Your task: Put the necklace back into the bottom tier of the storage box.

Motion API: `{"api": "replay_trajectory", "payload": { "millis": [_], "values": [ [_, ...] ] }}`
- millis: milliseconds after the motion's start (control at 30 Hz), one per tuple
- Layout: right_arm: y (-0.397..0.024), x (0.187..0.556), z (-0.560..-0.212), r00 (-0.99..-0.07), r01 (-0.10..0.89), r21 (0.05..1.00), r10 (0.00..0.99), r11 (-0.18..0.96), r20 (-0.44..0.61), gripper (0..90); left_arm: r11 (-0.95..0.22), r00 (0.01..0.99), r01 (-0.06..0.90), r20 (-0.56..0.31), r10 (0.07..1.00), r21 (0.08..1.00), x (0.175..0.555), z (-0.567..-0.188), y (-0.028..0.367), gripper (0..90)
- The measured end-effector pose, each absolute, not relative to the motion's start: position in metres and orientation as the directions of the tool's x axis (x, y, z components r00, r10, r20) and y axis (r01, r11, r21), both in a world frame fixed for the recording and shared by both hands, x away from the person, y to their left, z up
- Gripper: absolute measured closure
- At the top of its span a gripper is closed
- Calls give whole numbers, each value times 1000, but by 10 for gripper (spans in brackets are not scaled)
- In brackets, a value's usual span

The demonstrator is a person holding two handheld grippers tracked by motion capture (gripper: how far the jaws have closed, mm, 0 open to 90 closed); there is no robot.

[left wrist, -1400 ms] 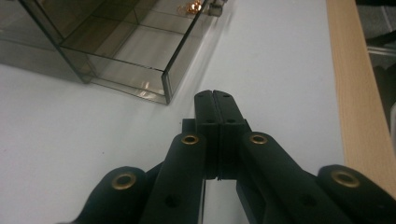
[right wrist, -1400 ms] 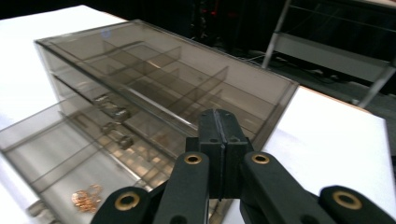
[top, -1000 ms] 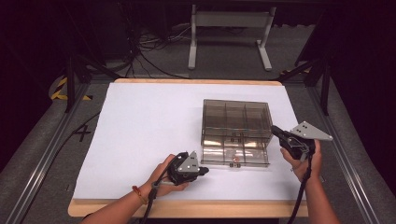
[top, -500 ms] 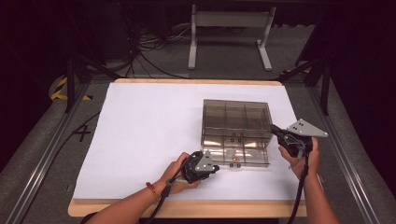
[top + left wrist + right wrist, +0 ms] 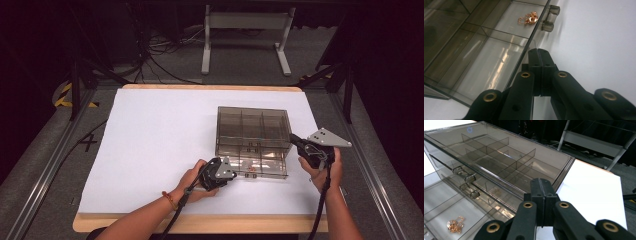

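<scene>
We see smoky clear plastic drawer box (image 5: pixel 253 135) on white table sheet (image 5: pixel 150 145). Bottom drawer (image 5: pixel 486 62) pulled out, thin gold chain (image 5: pixel 528 19) inside near two round knobs (image 5: pixel 548 25).

Our left gripper (image 5: pixel 231 175) at drawer front, jaws clenched, nothing held. Our right gripper (image 5: pixel 295 140) at box's right side, jaws clenched, nothing held.

We think box is stiff, slippery, light. Push drawer at front, near knobs.

The smoky grey see-through plastic drawer box (image 5: pixel 252 135) stood on a plain white sheet (image 5: pixel 150 140); inside its lower drawer lay a rose-gold chain (image 5: pixel 528 19); both grippers were black.
</scene>
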State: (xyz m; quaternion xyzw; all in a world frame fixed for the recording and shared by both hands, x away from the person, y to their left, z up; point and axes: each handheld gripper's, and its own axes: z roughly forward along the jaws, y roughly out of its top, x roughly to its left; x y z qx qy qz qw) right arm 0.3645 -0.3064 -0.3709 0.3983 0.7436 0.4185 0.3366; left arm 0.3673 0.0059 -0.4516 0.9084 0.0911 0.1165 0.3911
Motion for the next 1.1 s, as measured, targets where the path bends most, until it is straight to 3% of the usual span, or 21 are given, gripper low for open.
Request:
{"api": "replay_trajectory", "payload": {
  "millis": [1100],
  "values": [
    [-309, 365, -372, -466, 310, 896, 872, 318, -148, 900, -677, 930, 79, 190, 313, 732, 400, -451, -1, 893]
  ]
}}
